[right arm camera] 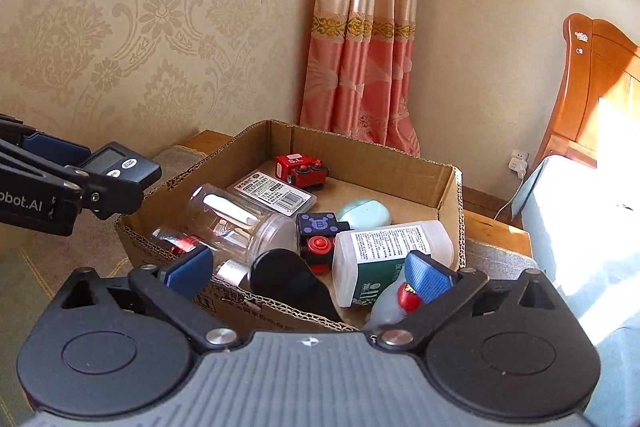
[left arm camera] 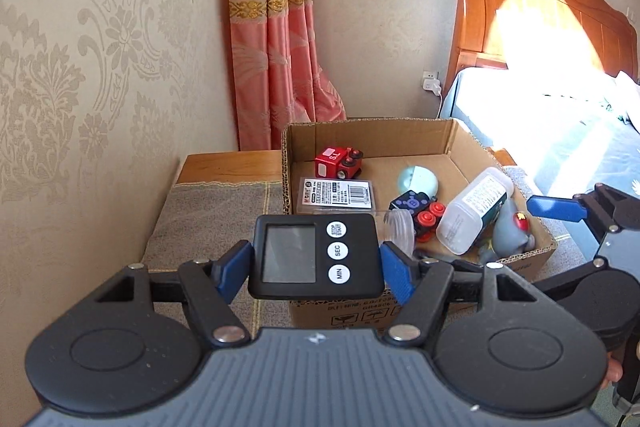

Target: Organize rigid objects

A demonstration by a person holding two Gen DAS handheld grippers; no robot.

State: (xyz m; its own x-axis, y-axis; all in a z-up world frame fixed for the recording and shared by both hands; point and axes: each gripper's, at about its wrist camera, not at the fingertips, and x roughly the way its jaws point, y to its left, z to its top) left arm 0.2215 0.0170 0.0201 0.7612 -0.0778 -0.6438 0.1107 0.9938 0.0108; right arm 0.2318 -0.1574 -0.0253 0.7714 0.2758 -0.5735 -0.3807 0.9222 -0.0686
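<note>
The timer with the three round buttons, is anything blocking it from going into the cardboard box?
Nothing visible blocks it. The left gripper holds the timer up by the box's near-left corner, and the top is open. The floor near that corner is crowded with a clear jar and a card case, so it may land on them.

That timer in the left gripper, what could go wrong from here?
The left gripper pinches the timer only by its side edges, so it might twist or slip. The cardboard box is crowded; dropped in, the timer could strike the clear jar or white bottle.
</note>
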